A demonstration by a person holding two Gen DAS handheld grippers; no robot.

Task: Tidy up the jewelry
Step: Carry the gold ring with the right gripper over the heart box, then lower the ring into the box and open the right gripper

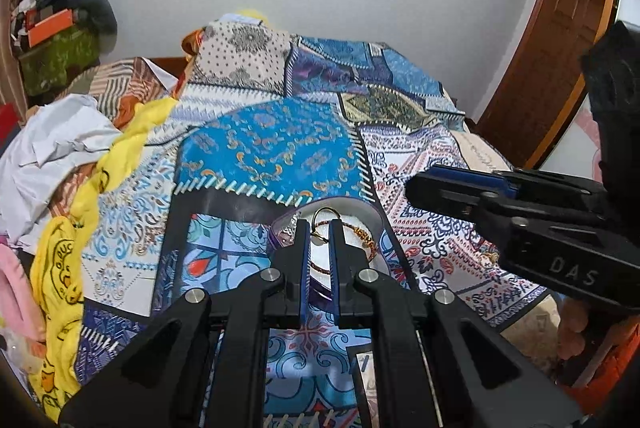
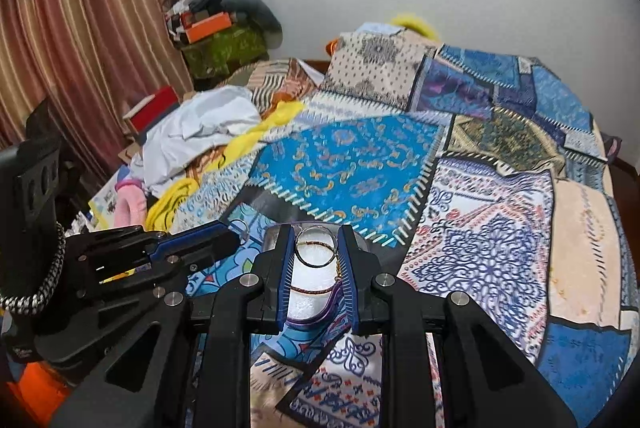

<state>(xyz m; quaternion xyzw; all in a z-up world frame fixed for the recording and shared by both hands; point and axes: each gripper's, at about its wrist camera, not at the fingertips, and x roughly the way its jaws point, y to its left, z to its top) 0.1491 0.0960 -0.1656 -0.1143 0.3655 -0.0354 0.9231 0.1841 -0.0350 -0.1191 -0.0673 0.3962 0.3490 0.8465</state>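
A patchwork quilt (image 2: 492, 187) covers the bed, with a heap of white cloth (image 2: 200, 131) and a yellow cloth (image 1: 64, 268) at its left side and a striped curtain (image 2: 80, 27) beyond. On the quilt sits a small clear box (image 2: 308, 304) with a white lining, holding a ring (image 2: 315, 246), a red-brown bracelet (image 2: 312, 291) and a thin gold chain (image 2: 340, 264). The right gripper (image 2: 315, 234) hangs over the box, its jaws parted to either side of the ring and gripping nothing, while the left gripper (image 1: 319, 228) points at the box with a narrow gap between its fingers, holding nothing that I can make out.
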